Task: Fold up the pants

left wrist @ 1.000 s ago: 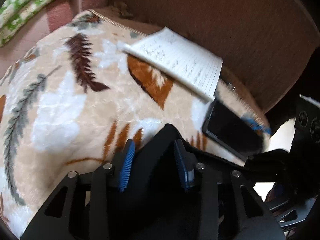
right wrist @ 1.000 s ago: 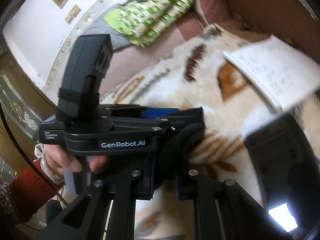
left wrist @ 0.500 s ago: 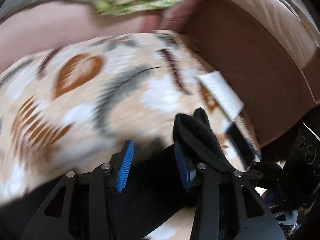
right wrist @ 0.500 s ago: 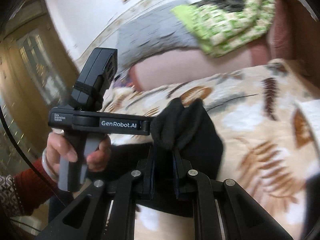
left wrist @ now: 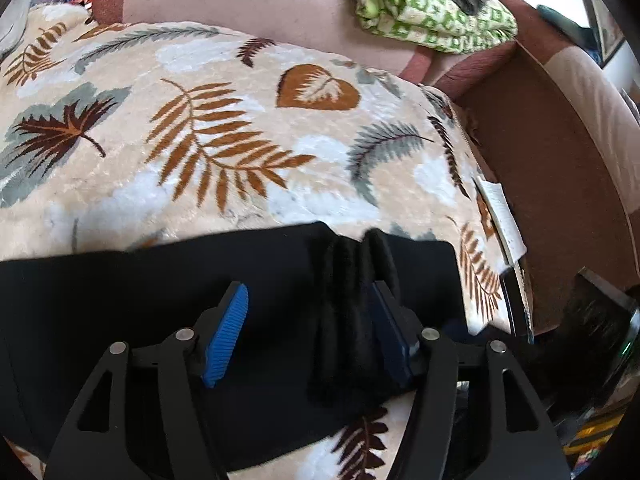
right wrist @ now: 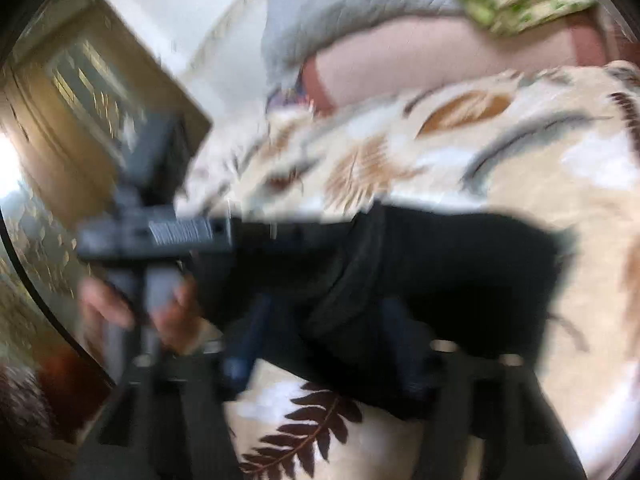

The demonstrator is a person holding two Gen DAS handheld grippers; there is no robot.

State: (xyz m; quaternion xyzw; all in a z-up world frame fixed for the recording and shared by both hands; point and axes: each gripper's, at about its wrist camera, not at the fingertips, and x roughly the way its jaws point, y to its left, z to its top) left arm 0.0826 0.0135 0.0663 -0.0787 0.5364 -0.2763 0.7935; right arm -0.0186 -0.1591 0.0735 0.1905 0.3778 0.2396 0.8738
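The black pants (left wrist: 160, 300) are soft and matte, and they lie as a long band on a plush blanket (left wrist: 240, 140) printed with brown ferns and grey leaves. A bunched ridge of the cloth stands at 3 o'clock of the middle of the left wrist view, against one blue ribbed pad (left wrist: 226, 334). The left gripper (left wrist: 308, 336) points steeply down; its jaws have just been opening and stand wide, not pressing the fabric. The right gripper (right wrist: 324, 344), blurred, has also just opened over the pants. At 9 o'clock in its view, a hand (right wrist: 168, 312) holds the left gripper's handle.
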